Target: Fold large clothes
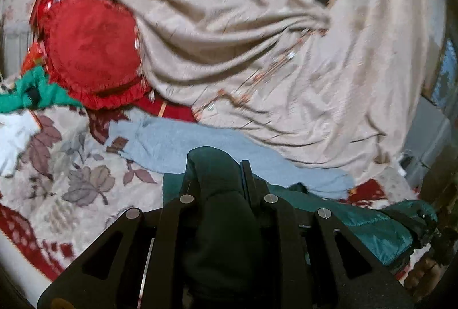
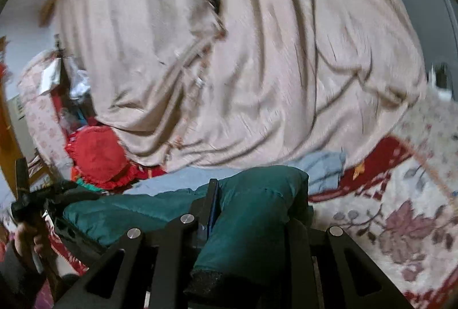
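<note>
A dark teal quilted jacket (image 1: pixel 380 226) lies stretched between my two grippers over a floral bedspread. My left gripper (image 1: pixel 220 174) is shut on one end of the jacket (image 1: pixel 217 194), which bunches up between its fingers. My right gripper (image 2: pixel 254 188) is shut on the other end of the teal jacket (image 2: pixel 257 211); the fabric hides its right finger. The left gripper and the hand that holds it also show at the left edge of the right wrist view (image 2: pixel 31 206). A light blue garment (image 1: pixel 183 145) lies flat just beyond the jacket.
A large beige cloth (image 1: pixel 257 37) hangs and drapes over the far side. A red frilled round cushion (image 1: pixel 91 48) sits at the left with a green garment (image 1: pixel 34 91) under it. The floral bedspread (image 1: pixel 57 165) has red borders. A grey appliance (image 2: pixel 423 17) stands at the right.
</note>
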{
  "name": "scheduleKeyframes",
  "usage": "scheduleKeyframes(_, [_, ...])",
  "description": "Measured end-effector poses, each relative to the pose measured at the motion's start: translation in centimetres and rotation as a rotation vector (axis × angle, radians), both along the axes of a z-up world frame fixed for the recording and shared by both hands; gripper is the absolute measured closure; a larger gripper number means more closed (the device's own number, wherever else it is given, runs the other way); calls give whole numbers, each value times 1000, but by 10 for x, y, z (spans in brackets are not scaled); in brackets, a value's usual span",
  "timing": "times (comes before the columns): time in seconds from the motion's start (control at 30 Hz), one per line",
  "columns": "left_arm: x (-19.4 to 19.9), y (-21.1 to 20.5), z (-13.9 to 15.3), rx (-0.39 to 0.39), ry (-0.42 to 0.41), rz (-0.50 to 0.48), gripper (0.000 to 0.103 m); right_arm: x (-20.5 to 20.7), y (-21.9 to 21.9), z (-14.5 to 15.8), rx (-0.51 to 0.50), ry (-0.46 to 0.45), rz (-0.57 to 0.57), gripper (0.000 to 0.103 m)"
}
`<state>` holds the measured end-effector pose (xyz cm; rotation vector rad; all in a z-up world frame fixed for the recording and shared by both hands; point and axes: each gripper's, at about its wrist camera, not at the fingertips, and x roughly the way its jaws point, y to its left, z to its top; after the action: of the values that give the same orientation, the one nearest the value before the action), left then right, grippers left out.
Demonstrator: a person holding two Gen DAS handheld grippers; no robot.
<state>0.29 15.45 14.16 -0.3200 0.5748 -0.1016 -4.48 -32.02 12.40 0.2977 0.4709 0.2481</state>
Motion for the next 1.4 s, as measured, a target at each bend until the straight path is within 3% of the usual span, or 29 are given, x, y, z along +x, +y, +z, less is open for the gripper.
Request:
scheduleKeyframes(0.2, [85, -13, -56, 31, 129, 65, 88, 96, -7, -45, 59, 160, -54, 83])
scheduleKeyframes(0.33, [123, -19, -83, 58, 161, 79, 88, 148, -8, -80, 54, 258, -84, 83])
scheduleKeyframes(0.53, [150, -17, -132, 13, 250, 97, 84, 169, -10, -129, 63, 319, -95, 84])
scheduleKeyframes(0.67, [158, -27, -145, 62, 275, 96, 83, 176, -9, -141, 57, 348, -97, 83])
scheduleKeyframes(0.8, [157, -24, -142, 39, 272, 104, 81, 173, -11, -136, 97, 351, -80, 76])
scheduleKeyframes(0.9, [155, -17, -133, -19, 295, 108, 75, 170, -18, -125, 192, 370, -84, 67])
scheduleKeyframes(0.97, [153, -7, -122, -125, 286, 87, 56, 167, -25, -117, 309, 371, -65, 52])
scheduleKeyframes(1.0, [151, -1, -116, -195, 263, 60, 39, 165, -28, -112, 368, 358, -53, 31])
scheduleKeyframes(1.03, [150, 1, -110, -224, 244, 48, 31, 161, -30, -106, 415, 327, -50, 20])
scheduleKeyframes(1.1, [142, 8, -93, -229, 164, 68, 31, 157, -31, -95, 448, 287, -36, 19])
scheduleKeyframes(1.23, [126, 10, -67, -180, 38, 113, 30, 147, -17, -71, 362, 208, 2, 19])
scheduleKeyframes(1.3, [126, 6, -64, -160, 31, 101, 24, 147, -6, -67, 277, 206, 9, 19])
scheduleKeyframes(1.4, [134, -8, -66, -106, 69, 73, 24, 158, 10, -68, 153, 257, -12, 19])
